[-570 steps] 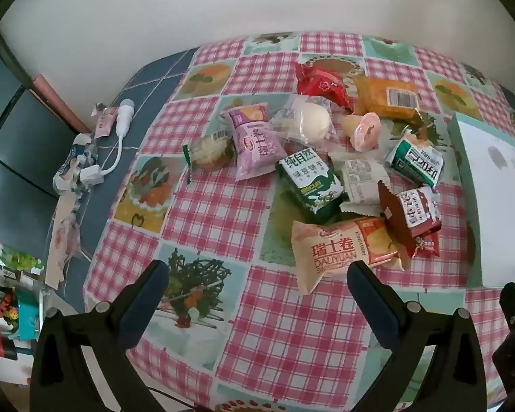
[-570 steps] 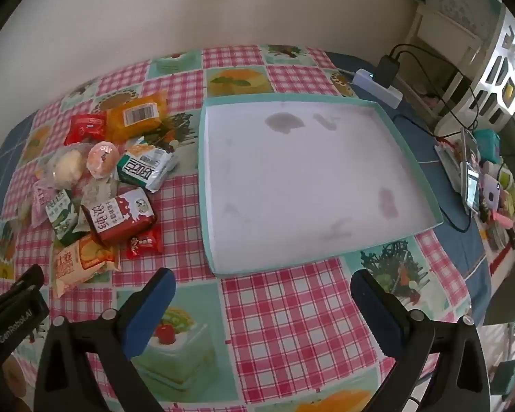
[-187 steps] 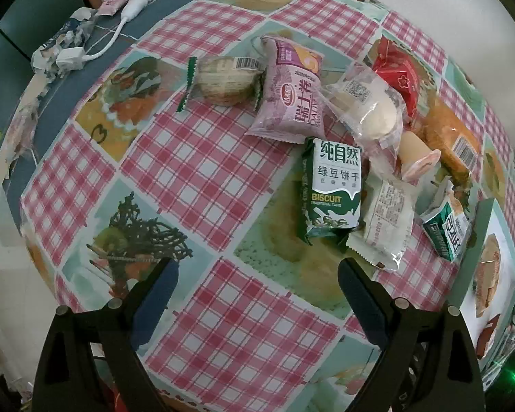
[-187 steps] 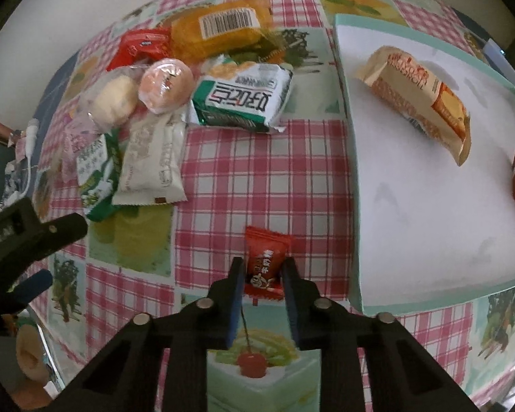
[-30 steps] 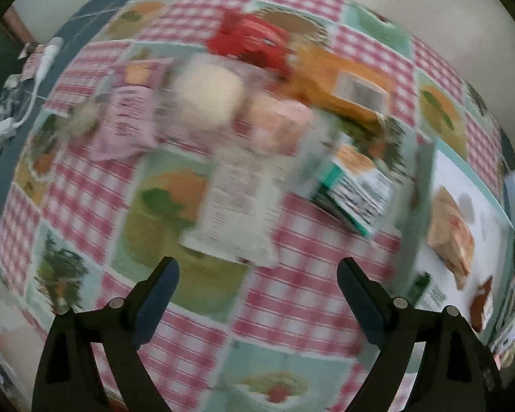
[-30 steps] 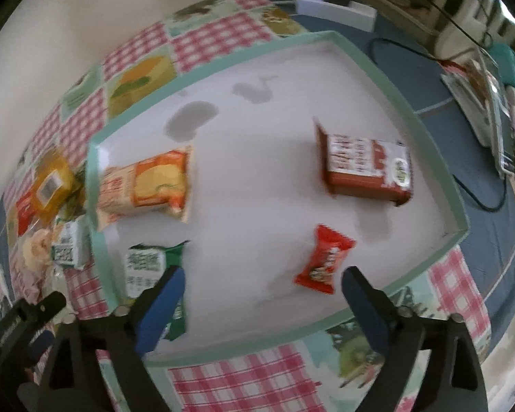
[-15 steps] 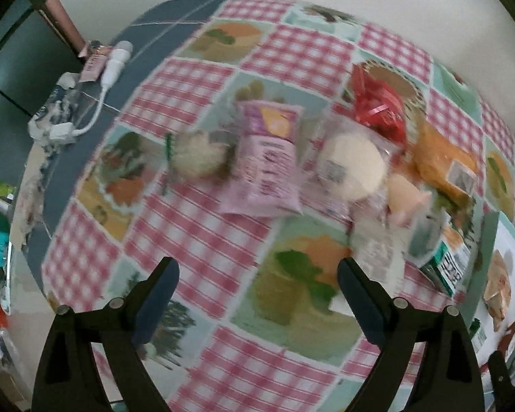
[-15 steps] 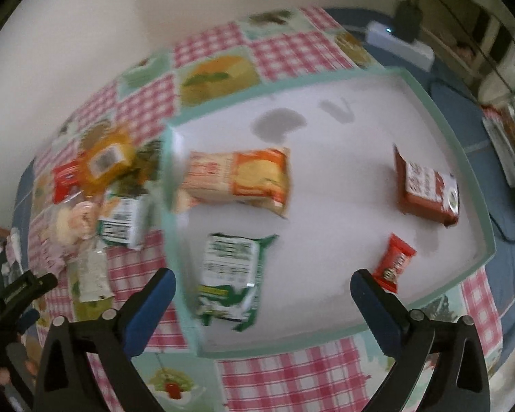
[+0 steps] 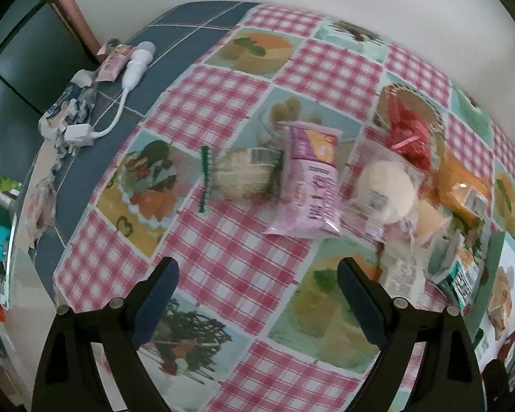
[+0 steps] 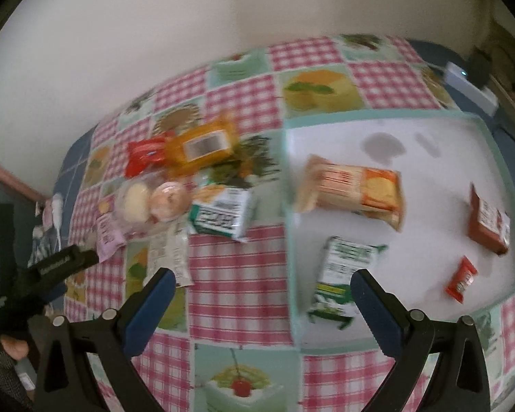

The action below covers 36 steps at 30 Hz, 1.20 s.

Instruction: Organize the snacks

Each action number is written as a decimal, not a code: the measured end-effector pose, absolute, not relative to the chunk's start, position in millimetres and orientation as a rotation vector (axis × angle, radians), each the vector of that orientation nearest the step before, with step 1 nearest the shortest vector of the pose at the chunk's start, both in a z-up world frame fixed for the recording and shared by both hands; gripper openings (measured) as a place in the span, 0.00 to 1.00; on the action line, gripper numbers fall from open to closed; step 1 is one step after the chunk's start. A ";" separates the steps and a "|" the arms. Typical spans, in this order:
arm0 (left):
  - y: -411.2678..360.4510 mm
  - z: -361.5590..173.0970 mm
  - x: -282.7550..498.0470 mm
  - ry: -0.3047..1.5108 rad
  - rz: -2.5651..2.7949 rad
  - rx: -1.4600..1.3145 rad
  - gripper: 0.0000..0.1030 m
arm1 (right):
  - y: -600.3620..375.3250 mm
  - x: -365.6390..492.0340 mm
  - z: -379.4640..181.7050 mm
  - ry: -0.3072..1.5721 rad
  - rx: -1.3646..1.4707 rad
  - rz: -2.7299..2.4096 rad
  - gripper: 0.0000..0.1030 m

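Crinkly film: the loose snacks are slick wrappers lying touching or overlapped; my guess is a claw closing on one could drag its neighbour or let it slide out.
Pile risk: the purple pack (image 9: 309, 185) lies against the wafer roll (image 9: 242, 173) on one side and the clear bun bag (image 9: 386, 189) on the other, so a low approach may nudge those.
Rim risk: the tray (image 10: 286, 178) has a raised teal wall; a pack carried low could catch on it and fall to the bench (image 10: 237, 274).
Blur: both views are smeared, so fine edges and labels are hard to read.
Left claw (image 9: 257, 304): spread wide, holding nothing, touching nothing, above checked cloth just short of the purple pack.
Right claw (image 10: 262, 312): also spread wide and empty, above the bench at the tray's near left corner.
In tray: orange pack (image 10: 352, 190), green biscuit pack (image 10: 343, 274), brown pack (image 10: 489, 223), red candy (image 10: 461, 279), all apart from one another.
Still out: red bag (image 10: 144, 156), yellow pack (image 10: 202, 146), pink cake (image 10: 170, 201), green-white pack (image 10: 223, 214), white sachet (image 10: 170, 257), plus the three near the left claw.
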<state>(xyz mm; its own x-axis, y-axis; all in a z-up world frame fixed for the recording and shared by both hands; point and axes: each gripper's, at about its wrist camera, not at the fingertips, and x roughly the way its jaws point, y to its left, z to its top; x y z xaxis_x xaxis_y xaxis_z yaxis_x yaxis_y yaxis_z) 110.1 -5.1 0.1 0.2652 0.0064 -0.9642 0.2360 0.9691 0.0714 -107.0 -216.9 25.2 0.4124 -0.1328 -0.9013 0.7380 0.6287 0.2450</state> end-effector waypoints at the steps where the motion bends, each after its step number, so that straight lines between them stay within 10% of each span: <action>1: -0.6 -0.2 113.4 1.299 -0.148 0.205 0.91 | -213.8 -101.3 24.4 1.008 0.692 -0.606 1.00; 36: -91.3 -42.0 100.2 1.393 -0.333 0.234 0.91 | -263.2 -35.7 -11.2 1.066 0.666 -0.723 0.89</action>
<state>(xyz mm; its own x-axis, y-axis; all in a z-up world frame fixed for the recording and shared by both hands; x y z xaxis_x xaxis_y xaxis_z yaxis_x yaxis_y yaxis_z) 100.2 -91.3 -42.0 0.1417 -0.0913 -0.9857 0.3640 0.9308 -0.0339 -35.7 -263.2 -11.2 0.3059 -0.1978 -0.9313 0.7921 0.5956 0.1336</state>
